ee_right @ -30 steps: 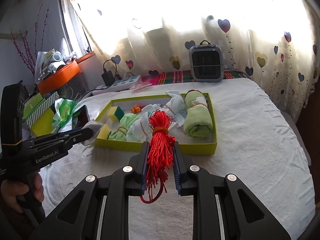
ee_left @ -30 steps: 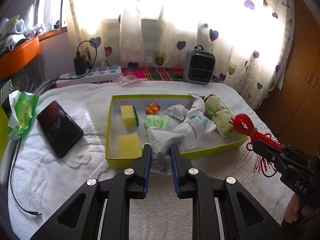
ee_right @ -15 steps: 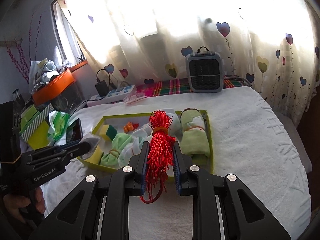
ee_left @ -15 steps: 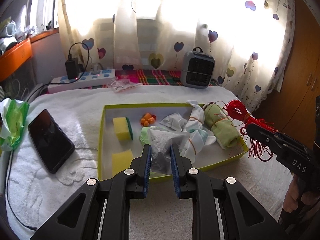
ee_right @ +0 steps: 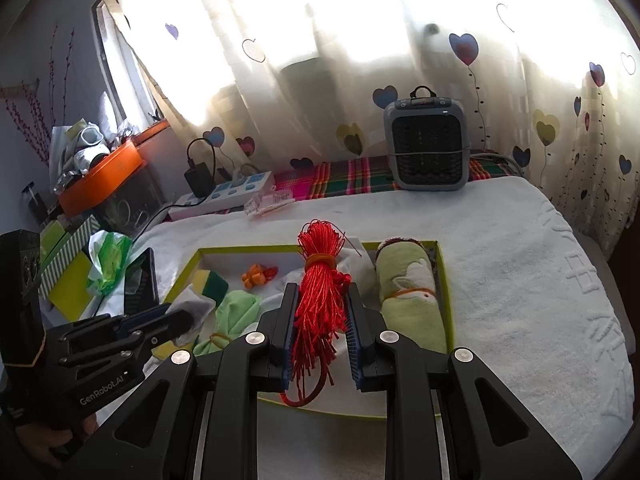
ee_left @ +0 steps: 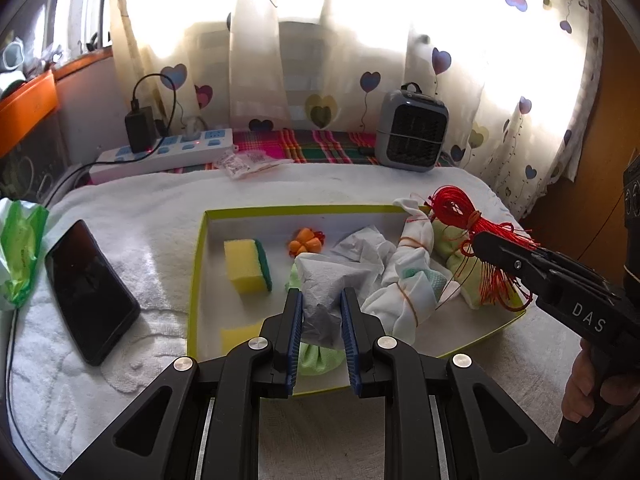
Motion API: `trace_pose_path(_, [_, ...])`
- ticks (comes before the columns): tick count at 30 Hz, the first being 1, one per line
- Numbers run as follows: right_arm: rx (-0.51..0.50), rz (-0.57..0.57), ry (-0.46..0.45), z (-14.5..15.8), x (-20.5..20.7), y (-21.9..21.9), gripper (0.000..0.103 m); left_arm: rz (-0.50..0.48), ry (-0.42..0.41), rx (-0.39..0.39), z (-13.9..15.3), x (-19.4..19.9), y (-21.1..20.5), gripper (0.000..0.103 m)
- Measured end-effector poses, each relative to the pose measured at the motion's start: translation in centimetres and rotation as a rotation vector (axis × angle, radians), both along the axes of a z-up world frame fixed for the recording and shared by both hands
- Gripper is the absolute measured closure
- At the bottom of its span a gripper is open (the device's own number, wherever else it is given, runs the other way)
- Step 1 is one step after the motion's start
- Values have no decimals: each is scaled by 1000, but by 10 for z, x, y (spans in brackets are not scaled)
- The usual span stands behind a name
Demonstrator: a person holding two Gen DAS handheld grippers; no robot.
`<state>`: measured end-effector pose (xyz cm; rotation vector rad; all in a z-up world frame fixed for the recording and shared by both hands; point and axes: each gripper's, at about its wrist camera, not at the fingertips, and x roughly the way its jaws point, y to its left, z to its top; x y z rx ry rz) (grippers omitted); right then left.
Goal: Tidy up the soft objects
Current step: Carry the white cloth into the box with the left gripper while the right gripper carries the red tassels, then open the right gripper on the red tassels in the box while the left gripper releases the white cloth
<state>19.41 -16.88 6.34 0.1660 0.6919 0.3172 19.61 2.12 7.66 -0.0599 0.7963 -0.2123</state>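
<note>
In the left wrist view my left gripper (ee_left: 320, 298) is shut on a crumpled grey-white cloth (ee_left: 324, 276) above the front part of a yellow-green tray (ee_left: 196, 280). The tray holds a yellow sponge (ee_left: 246, 266), a small orange piece (ee_left: 305, 241), tied white cloths (ee_left: 412, 280) and a rolled green towel (ee_left: 468, 280). My right gripper (ee_right: 320, 300) is shut on a red cord bundle (ee_right: 320, 280), held over the tray beside the rolled green towel (ee_right: 408, 292). From the right wrist view the left gripper (ee_right: 176, 322) shows at the left with its cloth (ee_right: 188, 306).
A white towel (ee_right: 520, 272) covers the surface. Left of the tray lie a black phone (ee_left: 90, 292) and a green plastic bag (ee_left: 20, 248). At the back stand a power strip (ee_left: 168, 152) and a grey heater (ee_left: 412, 136). A hand (ee_left: 580, 392) holds the right gripper.
Both grippers have moved forward over the tray, each still holding its load. The cloth now hangs above the tray's inside and the red cord over the white cloths.
</note>
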Motion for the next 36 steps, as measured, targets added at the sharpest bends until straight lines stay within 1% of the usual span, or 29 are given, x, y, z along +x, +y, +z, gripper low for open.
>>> trace_pose_path(9, [-29, 25, 56, -23, 12, 1, 81, -2, 29, 4, -14, 12, -3, 85])
trace_pose_path(16, [-56, 27, 81, -33, 16, 3, 81, 2, 47, 3, -22, 15, -2, 85])
trace_pose_path(22, [-81, 30, 72, -35, 16, 6, 81, -4, 59, -1, -26, 17, -4, 85])
trace_pose_path(25, [-76, 35, 80, -37, 16, 6, 81, -6, 62, -4, -28, 18, -4, 85])
trace_pose_path(36, [-68, 42, 83, -38, 15, 7, 81, -7, 71, -4, -30, 18, -5, 77])
